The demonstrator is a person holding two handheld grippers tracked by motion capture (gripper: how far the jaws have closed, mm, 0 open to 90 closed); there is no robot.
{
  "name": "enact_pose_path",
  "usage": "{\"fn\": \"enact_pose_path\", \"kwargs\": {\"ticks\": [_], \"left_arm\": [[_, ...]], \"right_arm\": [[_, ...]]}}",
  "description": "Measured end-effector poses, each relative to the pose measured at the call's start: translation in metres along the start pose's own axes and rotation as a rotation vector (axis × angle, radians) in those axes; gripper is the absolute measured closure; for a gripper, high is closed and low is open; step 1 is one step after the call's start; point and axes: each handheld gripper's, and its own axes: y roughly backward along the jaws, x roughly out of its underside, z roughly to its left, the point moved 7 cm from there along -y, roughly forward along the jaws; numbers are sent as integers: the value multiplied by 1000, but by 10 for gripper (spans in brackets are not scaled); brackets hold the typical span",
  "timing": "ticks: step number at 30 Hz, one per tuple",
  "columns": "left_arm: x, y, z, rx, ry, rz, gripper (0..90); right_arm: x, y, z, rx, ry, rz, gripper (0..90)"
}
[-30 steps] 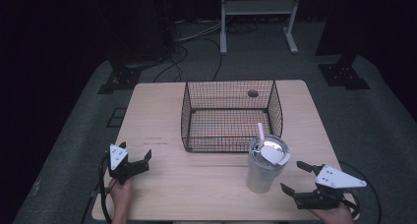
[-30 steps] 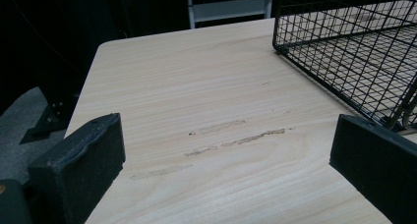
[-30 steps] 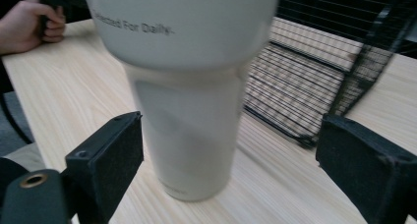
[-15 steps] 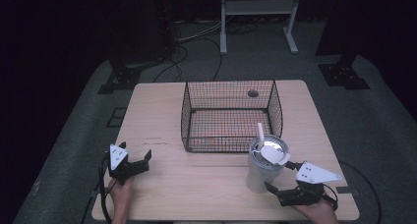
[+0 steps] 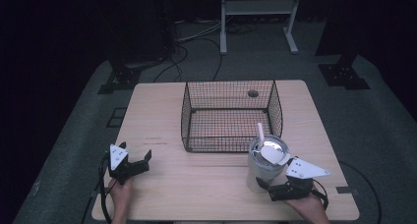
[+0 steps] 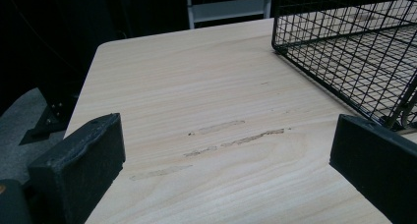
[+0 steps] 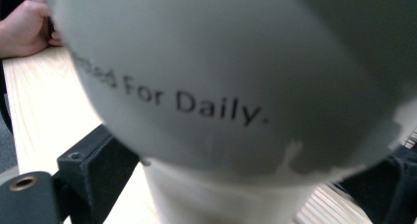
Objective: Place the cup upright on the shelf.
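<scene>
Tumbler stands on counter just outside wire basket, near its front right corner; not yet lifted. Right gripper jaws spread around tumbler base, grip not closed. Left gripper open, idle, well left of basket. Right gripper view reads tumbler lettering "For Daily"; high view gives lid and straw
</scene>
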Motion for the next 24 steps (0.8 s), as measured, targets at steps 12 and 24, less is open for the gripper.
{"fn": "enact_pose_path", "kwargs": {"ticks": [12,24], "left_arm": [[0,0,0,1,-1,-1,0],[0,0,0,3,0,-2,0]], "right_arm": [[-4,-9,0,6,-5,-48,67],[-4,-9,0,7,5,-67,81]]}}
